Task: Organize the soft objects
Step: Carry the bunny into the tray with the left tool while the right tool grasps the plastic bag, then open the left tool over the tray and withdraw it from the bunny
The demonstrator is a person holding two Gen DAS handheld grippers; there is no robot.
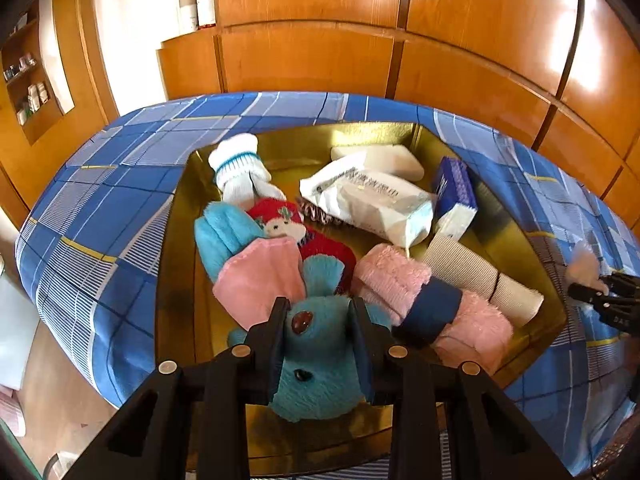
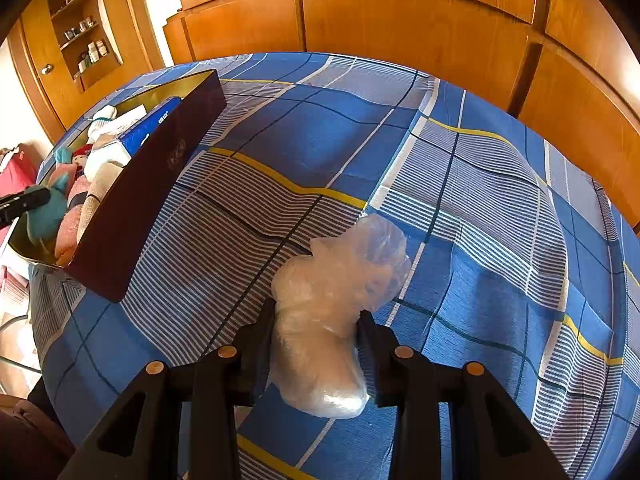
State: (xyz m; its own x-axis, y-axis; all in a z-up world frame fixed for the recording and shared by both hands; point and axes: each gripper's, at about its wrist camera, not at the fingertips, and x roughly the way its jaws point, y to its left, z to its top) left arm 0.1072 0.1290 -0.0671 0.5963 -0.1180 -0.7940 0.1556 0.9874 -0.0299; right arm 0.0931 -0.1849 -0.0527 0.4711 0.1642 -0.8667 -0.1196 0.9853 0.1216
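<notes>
My left gripper point(image 1: 318, 322) is shut on a turquoise plush toy point(image 1: 316, 364) with a brown button eye, held over the near end of a gold-lined box point(image 1: 172, 248). Inside the box lie a blue and pink mitten point(image 1: 244, 264), a red knit piece with a doll face point(image 1: 296, 232), a white sock point(image 1: 240, 168), a pink fluffy roll with a navy band point(image 1: 424, 292), a beige bandage roll point(image 1: 480, 280) and tissue packs point(image 1: 372, 200). My right gripper point(image 2: 316, 322) is shut on a clear plastic bag of white stuffing point(image 2: 332, 312) resting on the blue checked cloth point(image 2: 480, 200).
The box point(image 2: 132, 208) shows dark outer walls at the left of the right wrist view, with the left gripper's finger point(image 2: 24, 200) and toy over it. A blue tissue box point(image 1: 456, 192) leans at the box's right. Wooden wardrobe panels point(image 1: 360, 48) stand behind the bed.
</notes>
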